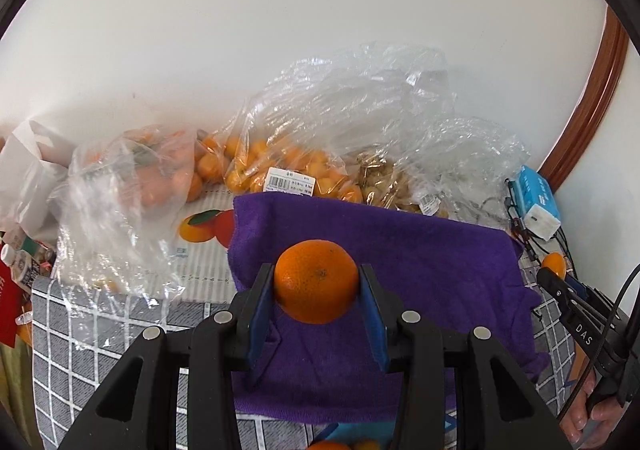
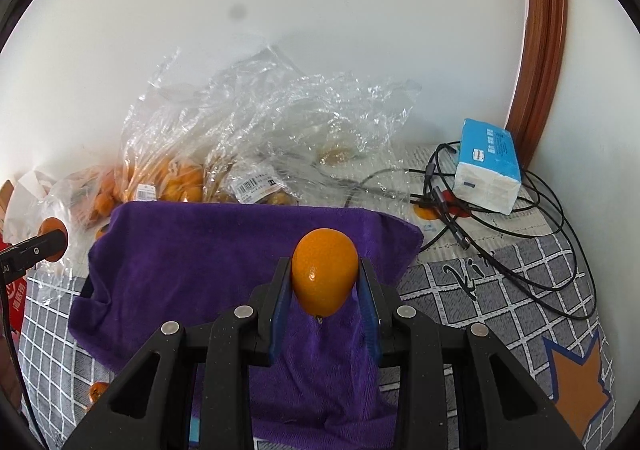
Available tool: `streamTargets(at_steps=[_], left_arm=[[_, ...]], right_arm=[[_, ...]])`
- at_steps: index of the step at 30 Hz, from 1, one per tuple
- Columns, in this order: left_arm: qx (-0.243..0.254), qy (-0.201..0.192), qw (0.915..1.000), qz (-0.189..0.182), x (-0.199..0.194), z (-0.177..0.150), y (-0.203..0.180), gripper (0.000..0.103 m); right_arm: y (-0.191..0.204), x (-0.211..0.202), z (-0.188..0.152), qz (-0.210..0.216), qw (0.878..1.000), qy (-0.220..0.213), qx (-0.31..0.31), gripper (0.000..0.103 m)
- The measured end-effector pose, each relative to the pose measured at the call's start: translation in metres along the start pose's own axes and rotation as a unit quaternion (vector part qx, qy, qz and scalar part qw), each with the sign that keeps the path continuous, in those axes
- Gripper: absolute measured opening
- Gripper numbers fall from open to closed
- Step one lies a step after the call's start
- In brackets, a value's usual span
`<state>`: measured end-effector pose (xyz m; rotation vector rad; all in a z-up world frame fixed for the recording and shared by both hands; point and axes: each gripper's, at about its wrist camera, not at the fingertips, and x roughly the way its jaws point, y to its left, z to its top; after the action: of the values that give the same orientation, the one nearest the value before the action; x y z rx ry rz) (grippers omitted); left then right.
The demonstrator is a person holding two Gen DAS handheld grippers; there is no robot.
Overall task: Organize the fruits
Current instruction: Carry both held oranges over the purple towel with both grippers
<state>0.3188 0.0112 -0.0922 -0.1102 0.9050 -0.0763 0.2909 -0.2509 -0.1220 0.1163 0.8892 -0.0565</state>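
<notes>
Above the purple towel [image 1: 420, 250], each hand-held gripper around one orange fruit.

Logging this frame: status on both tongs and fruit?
Left tongs shut on round orange. Right tongs shut on oval orange fruit. Both above purple towel. Nothing blocking; bagged fruit behind.

Blue-and-white tissue pack [image 2: 489, 170] near the wall, tangled black cables [image 2: 520, 218] beside it, grey checked cloth [image 2: 500, 290], wooden door frame [image 2: 544, 50]
</notes>
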Motion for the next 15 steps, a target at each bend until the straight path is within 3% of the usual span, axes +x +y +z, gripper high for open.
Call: streamTargets(at_steps=[15], left_arm=[[-0.005, 0.068, 0.9976, -0.007, 0.084, -0.018, 0.004, 0.039]], right_arm=[[0.015, 0.078, -0.015, -0.011, 0.997, 0.074, -0.027, 0.032]])
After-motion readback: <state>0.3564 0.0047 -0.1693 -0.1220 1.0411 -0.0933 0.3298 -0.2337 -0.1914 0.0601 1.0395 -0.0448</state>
